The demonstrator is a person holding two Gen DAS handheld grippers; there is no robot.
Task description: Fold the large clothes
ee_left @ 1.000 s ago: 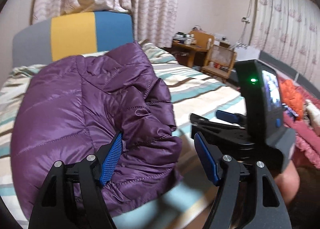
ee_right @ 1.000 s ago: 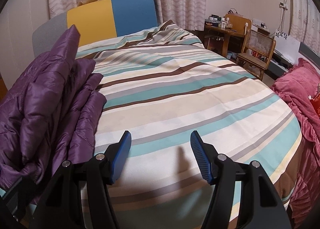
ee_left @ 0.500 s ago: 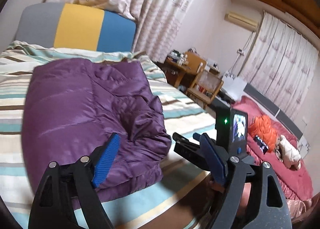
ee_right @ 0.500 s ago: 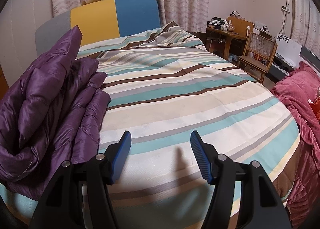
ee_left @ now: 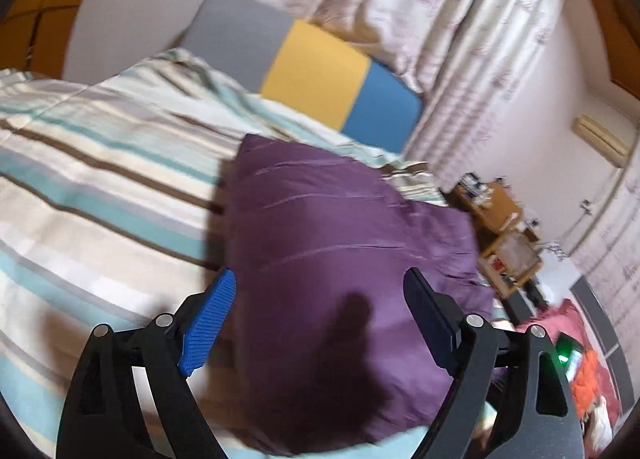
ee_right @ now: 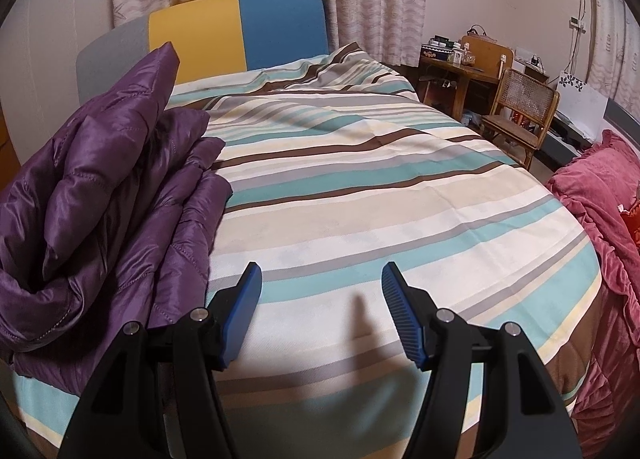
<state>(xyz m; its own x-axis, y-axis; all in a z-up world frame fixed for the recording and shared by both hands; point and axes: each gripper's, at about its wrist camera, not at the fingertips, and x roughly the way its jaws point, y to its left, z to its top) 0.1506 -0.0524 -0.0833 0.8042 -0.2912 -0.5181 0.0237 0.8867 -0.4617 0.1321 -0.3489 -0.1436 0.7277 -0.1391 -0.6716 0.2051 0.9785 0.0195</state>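
Folded purple down jacket point(ee_left: 340, 259) on striped bedspread point(ee_right: 380, 199); left gripper point(ee_left: 320, 307), jaws just widened, and right gripper point(ee_right: 322, 299) both empty (released, probably to regrasp).

Folded purple jacket point(ee_right: 104, 195) lies left on the striped bedspread point(ee_right: 380, 195) — right gripper point(ee_right: 322, 311) jaws apart, empty

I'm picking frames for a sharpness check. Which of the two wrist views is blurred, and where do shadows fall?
Left wrist view: motion-smeared, the striped bedcover and curtains soft; a dark shadow lies on the purple jacket between the open left gripper fingers. Right wrist view: sharp, with fisheye bending at the edges; a thin shadow falls on the bedcover between the open right gripper fingers.
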